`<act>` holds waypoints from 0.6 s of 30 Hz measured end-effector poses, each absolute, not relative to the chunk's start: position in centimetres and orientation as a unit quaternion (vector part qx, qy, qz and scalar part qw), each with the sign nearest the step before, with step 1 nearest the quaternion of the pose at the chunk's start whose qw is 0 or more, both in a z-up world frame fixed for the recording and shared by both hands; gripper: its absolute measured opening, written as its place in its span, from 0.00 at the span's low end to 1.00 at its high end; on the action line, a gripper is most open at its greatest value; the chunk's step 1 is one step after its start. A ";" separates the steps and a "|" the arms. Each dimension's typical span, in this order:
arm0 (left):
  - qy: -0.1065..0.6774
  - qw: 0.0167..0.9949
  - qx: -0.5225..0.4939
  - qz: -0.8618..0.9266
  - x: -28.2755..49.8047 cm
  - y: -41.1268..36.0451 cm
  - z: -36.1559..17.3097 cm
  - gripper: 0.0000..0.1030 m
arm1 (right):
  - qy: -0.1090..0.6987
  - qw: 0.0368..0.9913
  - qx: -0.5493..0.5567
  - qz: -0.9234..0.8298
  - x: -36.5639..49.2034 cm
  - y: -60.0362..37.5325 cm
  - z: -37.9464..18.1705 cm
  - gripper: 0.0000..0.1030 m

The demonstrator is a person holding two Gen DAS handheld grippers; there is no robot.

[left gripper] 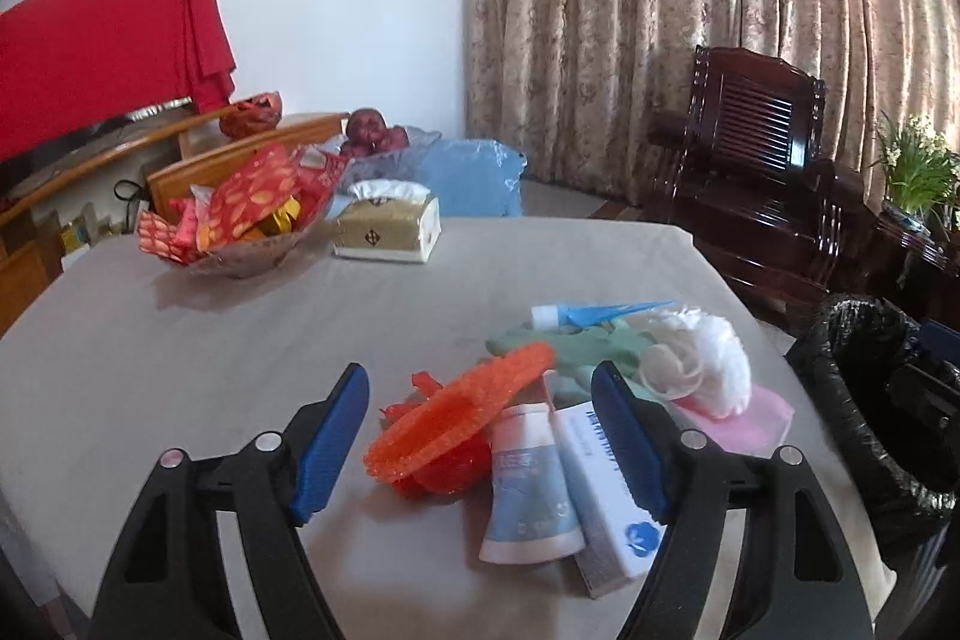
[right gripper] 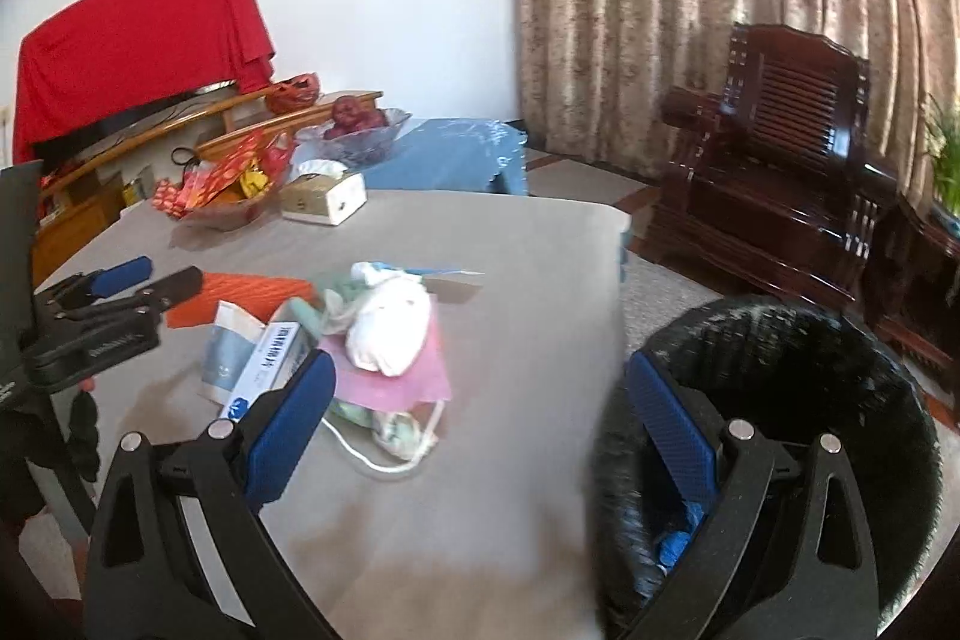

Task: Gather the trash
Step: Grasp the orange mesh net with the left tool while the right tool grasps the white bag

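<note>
Grey table (left gripper: pixel 180 340), heaped at its right side with trash. Black-lined bin (right gripper: pixel 798 376) just off the right edge. Orange mesh piece (left gripper: pixel 456 412) nearest left, then pale blue tube (left gripper: pixel 528 496), white box (left gripper: pixel 606 496) with blue logo, lettering unreadable. White wad (right gripper: pixel 390 334) on pink sheet (right gripper: pixel 390 382). Left gripper (left gripper: pixel 480 442) spread wide, empty; right gripper (right gripper: pixel 480 424) likewise agape, empty.

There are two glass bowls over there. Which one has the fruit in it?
The farther glass bowl, on the blue-covered surface behind the table, holds dark red fruit. The nearer bowl, on the table beside the tissue box, is filled with red and gold packets instead.
</note>
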State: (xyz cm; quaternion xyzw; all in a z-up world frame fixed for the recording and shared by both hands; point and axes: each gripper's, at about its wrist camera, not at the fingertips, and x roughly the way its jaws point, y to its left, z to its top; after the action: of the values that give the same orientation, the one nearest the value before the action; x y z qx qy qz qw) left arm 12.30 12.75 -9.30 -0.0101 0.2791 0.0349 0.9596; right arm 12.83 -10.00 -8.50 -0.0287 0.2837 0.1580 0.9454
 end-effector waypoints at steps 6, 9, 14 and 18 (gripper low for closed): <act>0.305 0.952 -0.018 -0.002 13.9 13.0 -10.9 0.50 | 0.289 0.942 -0.031 0.166 14.4 -8.4 -8.9 0.92; 0.312 0.950 -0.018 -0.013 14.3 12.7 -11.3 0.32 | 0.295 0.939 -0.030 0.173 15.6 -7.5 -9.4 0.86; 0.309 0.951 -0.024 -0.013 14.5 12.5 -11.3 0.19 | 0.321 0.929 -0.026 0.183 18.1 -6.1 -11.0 0.78; 0.301 0.953 -0.023 -0.010 14.4 12.4 -10.9 0.13 | 0.337 0.919 -0.030 0.203 19.3 -4.5 -12.0 0.75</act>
State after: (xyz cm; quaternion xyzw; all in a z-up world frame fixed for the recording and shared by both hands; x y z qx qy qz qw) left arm 14.41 12.44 -10.88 -0.0232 0.3012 -0.0095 0.9532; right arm 19.25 -4.52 -12.02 -0.0297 0.3371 0.2031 0.9188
